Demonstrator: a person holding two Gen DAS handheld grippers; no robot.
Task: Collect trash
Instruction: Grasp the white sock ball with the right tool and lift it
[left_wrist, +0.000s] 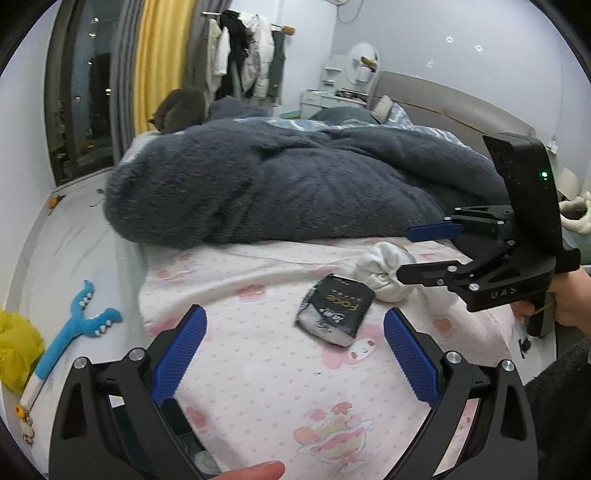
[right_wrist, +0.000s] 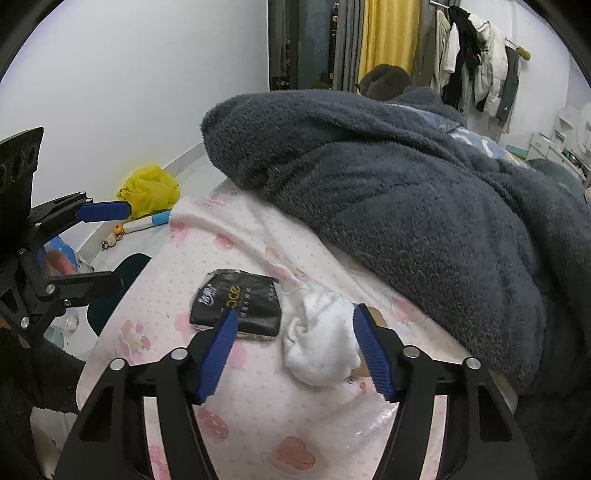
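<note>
A crumpled white wad (right_wrist: 321, 343) lies on the pink-patterned bed sheet (right_wrist: 258, 424). My right gripper (right_wrist: 295, 312) stands open around it: the right pad touches the wad, the left pad is a gap away. Just left of the wad lies a black tissue pack (right_wrist: 240, 304). In the left wrist view the pack (left_wrist: 334, 310) sits just ahead of my open left gripper (left_wrist: 295, 314), nearer its right finger. Nothing is held. The right gripper (left_wrist: 405, 254) reaches in from the right, straddling the wad (left_wrist: 384, 269). The left gripper (right_wrist: 110, 247) shows at the left edge of the right wrist view.
A thick dark grey fleece blanket (left_wrist: 295, 184) is heaped just behind the trash. Left of the bed's edge, the floor holds a yellow plastic bag (right_wrist: 149, 190) and a blue toy (left_wrist: 74, 332). A dark cat (left_wrist: 181, 109) sits at the far end of the bed.
</note>
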